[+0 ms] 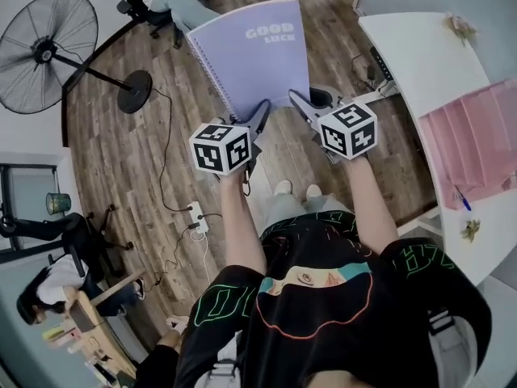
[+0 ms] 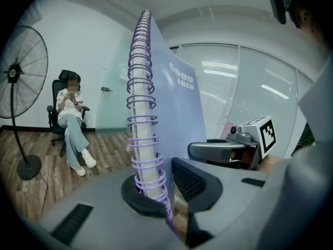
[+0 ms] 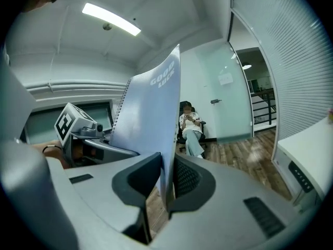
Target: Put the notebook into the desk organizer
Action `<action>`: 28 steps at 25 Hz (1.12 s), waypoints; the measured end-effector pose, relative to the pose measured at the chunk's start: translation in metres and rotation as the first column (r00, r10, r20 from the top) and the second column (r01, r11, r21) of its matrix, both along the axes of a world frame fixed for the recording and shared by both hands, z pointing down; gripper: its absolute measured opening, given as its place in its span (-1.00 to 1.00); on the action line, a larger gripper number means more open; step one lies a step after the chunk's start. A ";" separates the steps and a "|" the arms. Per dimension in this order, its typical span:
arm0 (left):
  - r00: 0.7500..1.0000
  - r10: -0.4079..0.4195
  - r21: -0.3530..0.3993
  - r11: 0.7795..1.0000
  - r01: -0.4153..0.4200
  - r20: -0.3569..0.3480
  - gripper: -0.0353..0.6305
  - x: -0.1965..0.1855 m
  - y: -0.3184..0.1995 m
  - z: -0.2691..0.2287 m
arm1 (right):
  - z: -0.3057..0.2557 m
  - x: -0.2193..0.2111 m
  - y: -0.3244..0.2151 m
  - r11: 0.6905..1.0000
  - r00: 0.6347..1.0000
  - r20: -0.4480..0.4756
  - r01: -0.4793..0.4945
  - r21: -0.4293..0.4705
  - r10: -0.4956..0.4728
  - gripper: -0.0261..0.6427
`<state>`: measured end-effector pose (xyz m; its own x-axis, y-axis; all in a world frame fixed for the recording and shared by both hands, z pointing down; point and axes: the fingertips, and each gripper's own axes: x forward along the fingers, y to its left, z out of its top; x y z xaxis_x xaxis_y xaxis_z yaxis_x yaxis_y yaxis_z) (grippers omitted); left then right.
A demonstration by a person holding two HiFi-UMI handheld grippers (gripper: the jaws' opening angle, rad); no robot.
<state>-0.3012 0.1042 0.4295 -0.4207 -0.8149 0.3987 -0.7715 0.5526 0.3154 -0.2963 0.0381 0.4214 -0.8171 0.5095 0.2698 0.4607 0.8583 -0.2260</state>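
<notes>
The notebook (image 1: 250, 51) is held upright, clamped in the jaws of the left gripper (image 2: 161, 184) and right gripper (image 3: 166, 178); the pink organizer (image 1: 477, 140) is seen on the right bench (image 1: 420, 55).

The white desk (image 1: 420, 63) carries a pink desk organizer (image 1: 477, 144) and a blue pen (image 1: 462, 200). On the wooden floor (image 1: 121, 160) are a fan (image 1: 47, 51) and a power strip (image 1: 196, 215).

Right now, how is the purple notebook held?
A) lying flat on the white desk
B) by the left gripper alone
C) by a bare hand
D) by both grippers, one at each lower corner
D: the left gripper clamps the notebook at its spiral binding, and the right gripper clamps the opposite edge.
</notes>
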 end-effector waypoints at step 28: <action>0.672 0.726 0.005 0.679 -0.734 -0.145 -0.76 0.085 -0.195 0.057 | 0.061 0.131 -0.170 0.675 0.669 -0.150 -0.737 -0.009 0.728 -0.74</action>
<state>-0.2157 -0.0907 0.4864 0.3561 -0.8182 0.4514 -0.8914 -0.1525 0.4267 -0.1649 -0.1317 0.4826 -0.8965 -0.2192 0.3849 -0.3463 0.8887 -0.3004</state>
